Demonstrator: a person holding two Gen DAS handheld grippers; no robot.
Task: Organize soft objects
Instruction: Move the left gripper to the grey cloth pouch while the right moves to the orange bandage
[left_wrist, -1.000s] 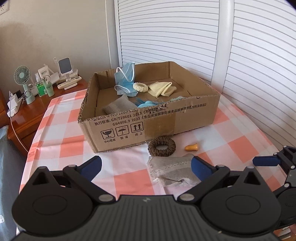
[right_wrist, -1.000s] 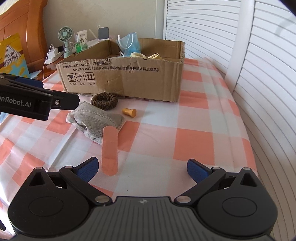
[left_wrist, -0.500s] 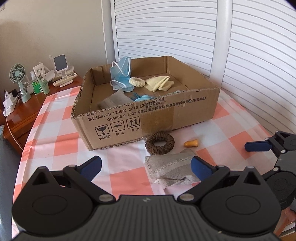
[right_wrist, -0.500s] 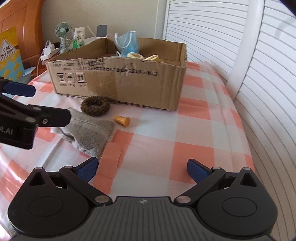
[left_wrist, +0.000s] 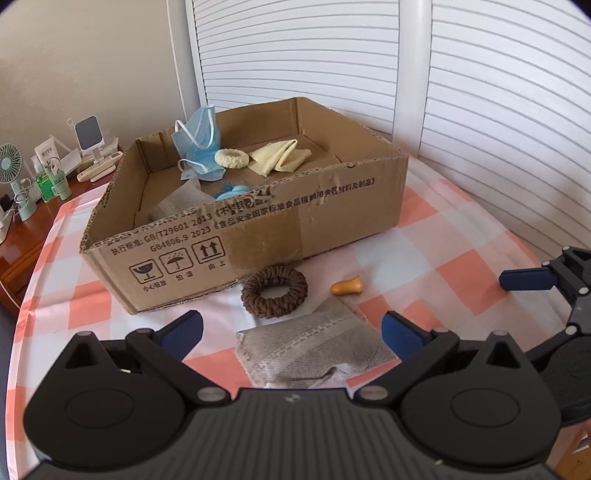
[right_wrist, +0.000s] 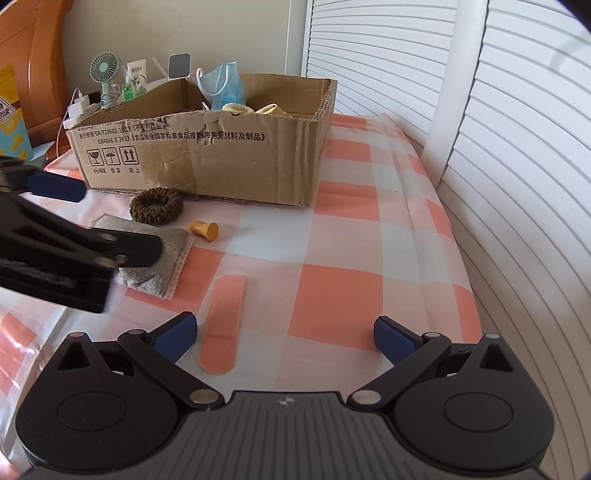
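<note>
An open cardboard box (left_wrist: 258, 229) (right_wrist: 207, 155) stands on the checked tablecloth. It holds a blue face mask (left_wrist: 199, 147), a cream scrunchie (left_wrist: 231, 159), a yellow cloth (left_wrist: 280, 158) and other soft items. In front of it lie a brown scrunchie (left_wrist: 274, 291) (right_wrist: 157, 206), an orange earplug (left_wrist: 346, 287) (right_wrist: 204, 230) and a grey pouch (left_wrist: 314, 350) (right_wrist: 155, 266). A pink plaster (right_wrist: 221, 325) lies near the right gripper. My left gripper (left_wrist: 291, 332) is open with the grey pouch between its fingers. My right gripper (right_wrist: 284, 334) is open and empty above the cloth.
A wooden bedside table at the left carries a small fan (left_wrist: 14, 177) (right_wrist: 105, 74), bottles and chargers. White louvred doors (left_wrist: 480, 92) stand behind and to the right. The tablecloth's right edge (right_wrist: 454, 229) runs close to them.
The left gripper has moved forward and down over the grey pouch. The right gripper has shifted so that the plaster lies just ahead of its left finger. Both stayed open.
</note>
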